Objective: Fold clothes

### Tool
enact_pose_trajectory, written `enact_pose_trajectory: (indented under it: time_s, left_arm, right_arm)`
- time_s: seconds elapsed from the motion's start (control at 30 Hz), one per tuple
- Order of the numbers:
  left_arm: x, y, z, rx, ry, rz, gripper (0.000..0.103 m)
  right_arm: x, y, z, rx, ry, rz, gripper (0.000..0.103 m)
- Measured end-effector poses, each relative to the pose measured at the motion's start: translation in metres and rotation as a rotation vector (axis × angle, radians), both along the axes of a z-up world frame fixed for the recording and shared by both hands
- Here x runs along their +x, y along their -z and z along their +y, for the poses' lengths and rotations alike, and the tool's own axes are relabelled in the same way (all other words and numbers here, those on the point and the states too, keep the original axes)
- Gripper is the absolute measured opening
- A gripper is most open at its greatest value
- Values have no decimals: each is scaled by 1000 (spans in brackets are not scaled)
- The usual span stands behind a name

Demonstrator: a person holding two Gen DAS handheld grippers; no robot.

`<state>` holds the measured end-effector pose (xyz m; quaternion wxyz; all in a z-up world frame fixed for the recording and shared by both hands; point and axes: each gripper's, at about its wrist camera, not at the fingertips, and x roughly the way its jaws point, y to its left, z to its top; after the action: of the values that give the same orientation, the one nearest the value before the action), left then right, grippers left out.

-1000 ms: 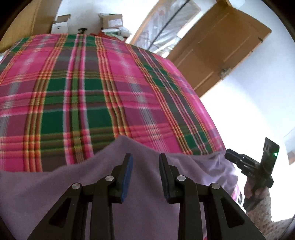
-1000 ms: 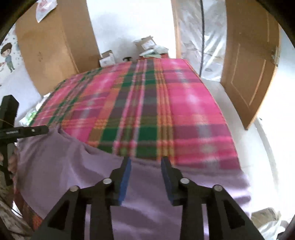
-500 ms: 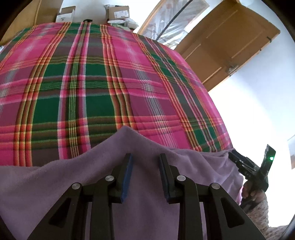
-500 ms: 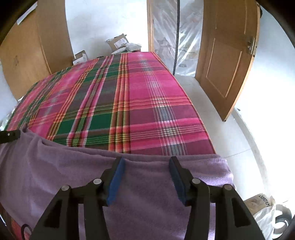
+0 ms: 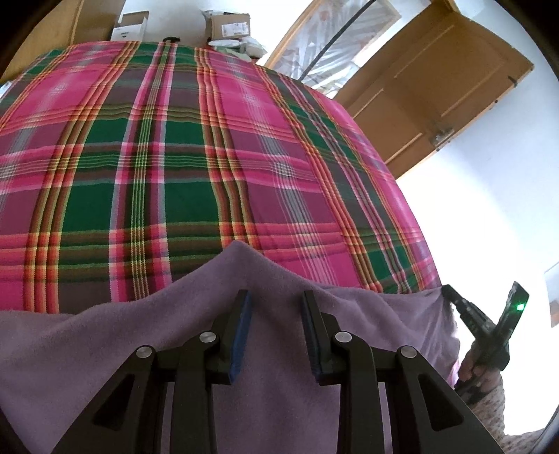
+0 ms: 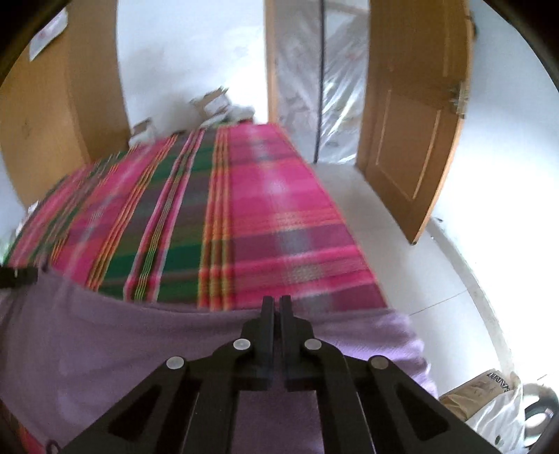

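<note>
A purple fleece cloth lies across the near end of a bed with a pink and green plaid blanket. My left gripper hovers open just above the cloth, behind a raised peak in its far edge, with nothing between the blue pads. In the right wrist view, my right gripper is shut, its tips pinching the far edge of the purple cloth near its right corner. The left wrist view shows the right gripper at that corner, held by a hand. The right wrist view is blurred.
The plaid blanket runs far ahead of both grippers. A wooden door stands open on the right, above white floor. Cardboard boxes sit beyond the bed's far end. Bags lie on the floor at the near right.
My right gripper has gone from open to shut at the cloth's far edge, and its view has swung. The left gripper stays open over the cloth.
</note>
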<state>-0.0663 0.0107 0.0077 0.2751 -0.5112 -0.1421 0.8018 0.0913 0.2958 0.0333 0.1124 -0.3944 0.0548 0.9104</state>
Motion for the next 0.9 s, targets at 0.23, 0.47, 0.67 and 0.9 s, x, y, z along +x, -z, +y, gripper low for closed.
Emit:
enact_pose_trajectory:
  time_s: [0.23, 0.47, 0.67, 0.9]
  left_arm:
    - [1, 0, 0, -3, -6, 11, 30]
    - [5, -8, -10, 3, -38, 33, 30]
    - [23, -22, -47, 7, -123, 75, 30]
    - [58, -16, -110, -11, -271, 55, 30]
  right_arm:
    - [-10, 11, -1, 21, 23, -39, 3]
    - [1, -3, -5, 10, 24, -15, 18]
    - [21, -24, -28, -13, -62, 48, 22]
    - [25, -17, -101, -72, -359, 20, 22]
